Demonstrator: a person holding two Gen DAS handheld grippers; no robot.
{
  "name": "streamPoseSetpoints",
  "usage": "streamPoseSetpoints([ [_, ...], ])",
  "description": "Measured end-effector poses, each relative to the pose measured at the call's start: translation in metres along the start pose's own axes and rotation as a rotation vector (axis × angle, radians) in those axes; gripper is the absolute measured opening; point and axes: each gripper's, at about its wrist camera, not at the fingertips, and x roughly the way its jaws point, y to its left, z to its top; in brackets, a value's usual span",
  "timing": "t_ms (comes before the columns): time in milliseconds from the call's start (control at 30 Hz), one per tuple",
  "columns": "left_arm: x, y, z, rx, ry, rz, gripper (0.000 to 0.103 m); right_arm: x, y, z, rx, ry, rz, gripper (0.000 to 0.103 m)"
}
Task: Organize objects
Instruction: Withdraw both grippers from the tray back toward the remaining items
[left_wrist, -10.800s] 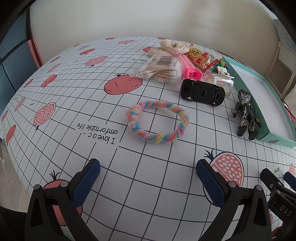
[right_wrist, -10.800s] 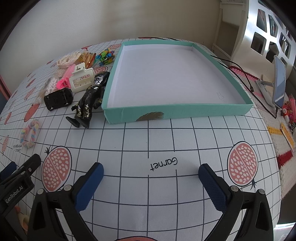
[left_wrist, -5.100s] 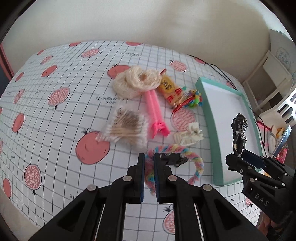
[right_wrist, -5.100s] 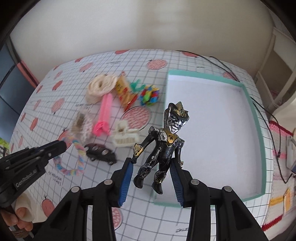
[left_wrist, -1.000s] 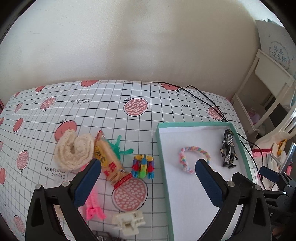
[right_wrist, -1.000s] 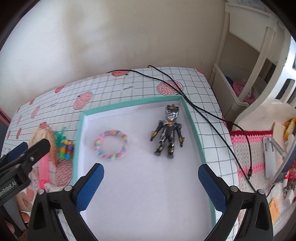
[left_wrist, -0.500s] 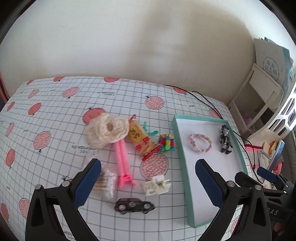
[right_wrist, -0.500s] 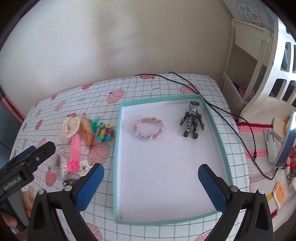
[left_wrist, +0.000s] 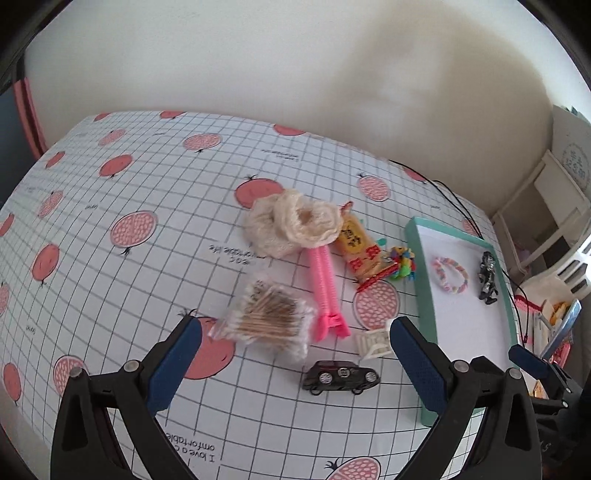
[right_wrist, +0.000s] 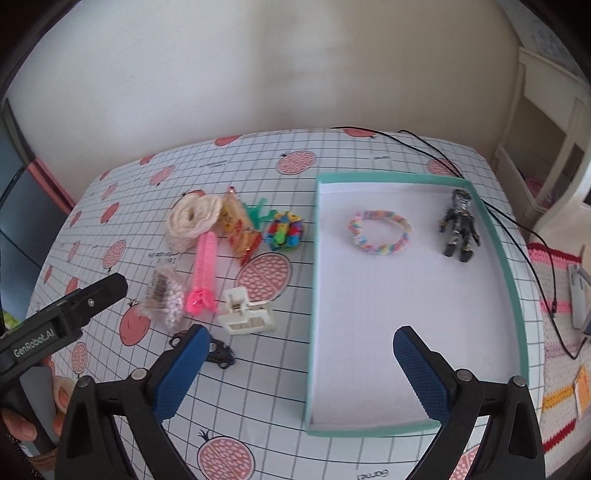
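Observation:
A teal-rimmed box (right_wrist: 314, 280) (left_wrist: 421, 280) holds a pastel braided ring (right_wrist: 379, 232) (left_wrist: 450, 275) and a black figure (right_wrist: 460, 225) (left_wrist: 487, 277). Left of it on the cloth lie a cream scrunchie (left_wrist: 295, 221) (right_wrist: 192, 218), a pink clip (left_wrist: 327, 291) (right_wrist: 203, 273), a cotton swab bag (left_wrist: 269, 317) (right_wrist: 164, 295), a snack packet (left_wrist: 360, 247), a colourful toy (left_wrist: 402, 264) (right_wrist: 284, 229), a white claw clip (left_wrist: 373, 341) (right_wrist: 245, 312) and a black toy car (left_wrist: 341, 376) (right_wrist: 218, 350). My left gripper (left_wrist: 295, 363) hangs open above the swabs and car. My right gripper (right_wrist: 301, 373) is open over the box's near left wall.
A black cable (right_wrist: 517, 229) runs past the box's far right side. A white shelf unit (right_wrist: 546, 147) and a crocheted mat (right_wrist: 561, 314) stand at the right, beyond the table edge. A hand (right_wrist: 26, 413) holds the left gripper's handle.
Both grippers have pulled back and toward the left, so the loose items now sit nearer. Both stay open; ring and figure lie unmoved in the box.

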Motion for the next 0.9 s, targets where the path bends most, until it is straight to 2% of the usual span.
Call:
streamPoseSetpoints([
  [300, 0.004, 0.027, 0.003, -0.080, 0.006, 0.033, 0.102, 0.028, 0.032, 0.001, -0.043, 0.042, 0.051, 0.096],
  [900, 0.048, 0.021, 0.004, -0.007, 0.034, 0.031, 0.101, 0.070, 0.039, 0.003, -0.043, 0.120, 0.055, 0.080],
])
